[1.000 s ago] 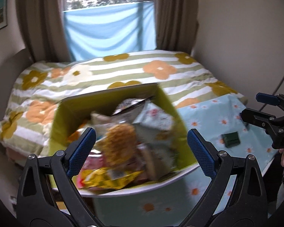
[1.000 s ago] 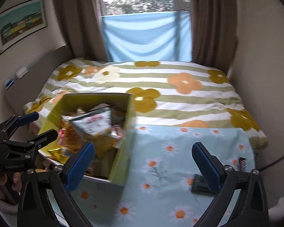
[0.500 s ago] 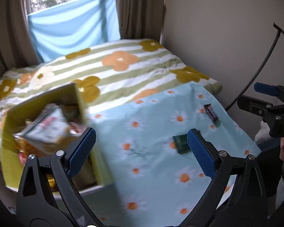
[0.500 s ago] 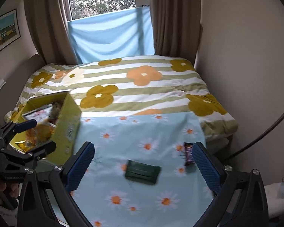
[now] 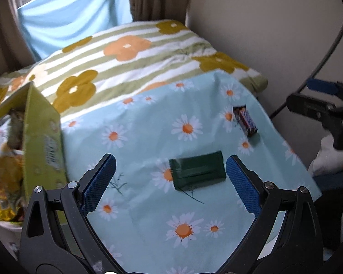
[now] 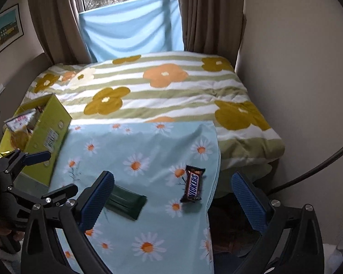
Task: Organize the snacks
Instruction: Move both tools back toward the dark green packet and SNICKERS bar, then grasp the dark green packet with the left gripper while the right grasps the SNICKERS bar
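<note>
cloth (image 5: 148,137): pale blue, daisies | box (image 6: 45,134): yellow-green | packet (image 5: 197,170): dark green

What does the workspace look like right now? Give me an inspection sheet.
Surface: daisy-print cloth over a table, flat, against a bed.
Job's things: Snickers bar near the cloth's right edge; dark green packet mid-cloth; yellow-green snack box at left, full of packets.
Clutter: nothing seen.
Grippers: left hand-held gripper open, empty, framing the green packet; right hand-held gripper open, empty, above the Snickers bar.
Cables: black cable along the right wall.
Surroundings: flowered duvet, curtains, window.
</note>
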`<state>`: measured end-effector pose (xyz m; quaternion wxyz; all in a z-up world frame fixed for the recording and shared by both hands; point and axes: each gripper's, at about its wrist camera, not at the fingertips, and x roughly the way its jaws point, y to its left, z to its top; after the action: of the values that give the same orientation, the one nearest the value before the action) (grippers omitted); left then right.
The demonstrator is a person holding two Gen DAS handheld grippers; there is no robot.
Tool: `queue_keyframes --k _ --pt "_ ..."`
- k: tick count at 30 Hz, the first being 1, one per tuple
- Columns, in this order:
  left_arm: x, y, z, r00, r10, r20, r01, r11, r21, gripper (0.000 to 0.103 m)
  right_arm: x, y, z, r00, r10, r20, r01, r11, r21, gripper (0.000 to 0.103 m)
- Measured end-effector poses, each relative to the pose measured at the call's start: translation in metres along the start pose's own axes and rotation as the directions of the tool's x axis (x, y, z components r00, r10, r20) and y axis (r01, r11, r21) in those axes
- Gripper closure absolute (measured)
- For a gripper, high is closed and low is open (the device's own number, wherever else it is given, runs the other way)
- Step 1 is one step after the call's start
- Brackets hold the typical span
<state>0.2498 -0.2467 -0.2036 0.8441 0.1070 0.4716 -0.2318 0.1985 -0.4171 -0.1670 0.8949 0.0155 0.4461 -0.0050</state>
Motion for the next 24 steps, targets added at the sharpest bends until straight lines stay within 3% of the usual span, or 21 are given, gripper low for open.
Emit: queue_keyframes --k 4,7,10,12,16,24 --pt "0.024 -0.008 -0.004 0.998 -0.028 -0.052 0.032 0.996 0.08 0.006 0.02 -0.01 -0.008 0.999 0.028 -0.039 -0.027 0.999 0.023 0.001" --pt "0.046 -0.018 -0.005 0.993 -0.052 -0.103 0.073 0.976 0.207 0.006 0.031 -0.012 -0.012 0.997 0.029 -0.065 -0.028 0.999 0.027 0.001" --pt "0.071 -0.029 -0.003 0.982 -0.061 -0.179 0.122 0.929 0.348 0.006 0.04 -0.016 -0.015 0.996 0.03 -0.084 -0.026 0.999 0.047 0.001" --pt "0.086 -0.039 -0.001 0.976 -0.049 -0.213 0.144 0.879 0.455 0.006 0.043 -0.018 -0.016 0.995 0.031 -0.096 -0.025 0.998 0.066 0.001" --pt "0.106 -0.05 0.0 0.96 -0.054 -0.273 0.201 0.813 0.546 0.006 0.048 -0.02 -0.017 0.994 0.021 -0.11 -0.011 0.996 0.087 0.001" --pt "0.124 -0.06 -0.01 0.942 -0.082 -0.325 0.275 0.746 0.607 0.007 0.059 -0.021 -0.023 0.99 -0.003 -0.141 0.02 0.993 0.12 0.001"
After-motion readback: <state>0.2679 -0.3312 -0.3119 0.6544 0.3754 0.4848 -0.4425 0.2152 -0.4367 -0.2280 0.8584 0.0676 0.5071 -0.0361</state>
